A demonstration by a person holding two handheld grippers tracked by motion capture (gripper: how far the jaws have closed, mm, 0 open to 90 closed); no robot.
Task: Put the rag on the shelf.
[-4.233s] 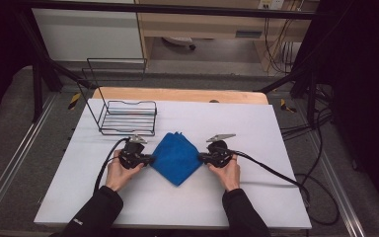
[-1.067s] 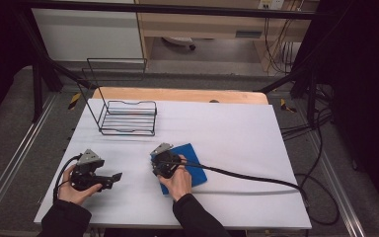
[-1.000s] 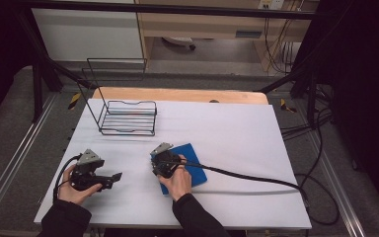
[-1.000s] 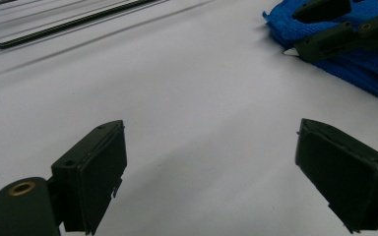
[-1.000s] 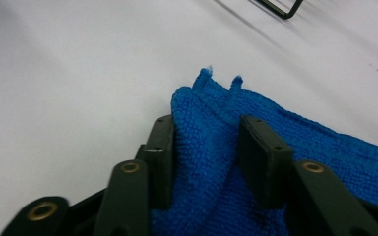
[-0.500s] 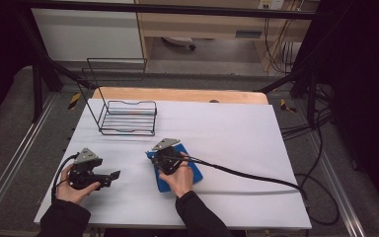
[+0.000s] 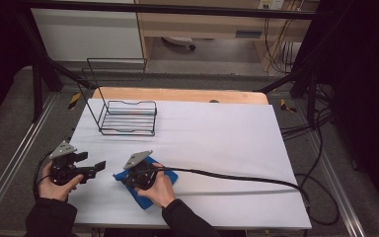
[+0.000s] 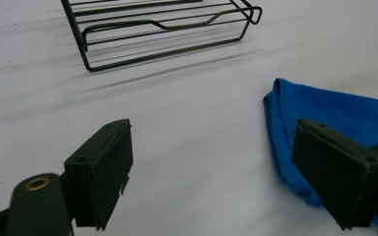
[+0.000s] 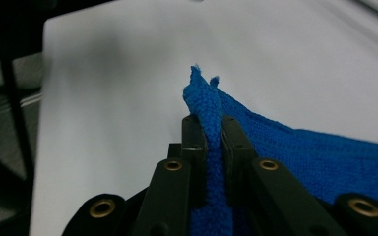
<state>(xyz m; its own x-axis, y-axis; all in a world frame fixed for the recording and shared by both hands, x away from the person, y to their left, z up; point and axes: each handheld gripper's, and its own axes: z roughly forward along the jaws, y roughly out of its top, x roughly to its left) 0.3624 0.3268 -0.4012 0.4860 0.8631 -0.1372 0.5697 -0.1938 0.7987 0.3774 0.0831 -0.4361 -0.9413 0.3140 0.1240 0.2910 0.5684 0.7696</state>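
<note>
Item: 1 blue cloth (image 7: 150, 183), folded, lying at the near-left part of the white desk (image 7: 217, 133). We judge it light, soft, limp and unbreakable. We have the right gripper (image 9: 211, 123) clamped on its bunched corner; the left gripper (image 8: 211, 167), jaws wide and empty, waits beside it. We suggest pinching corners or the folded edge
</note>
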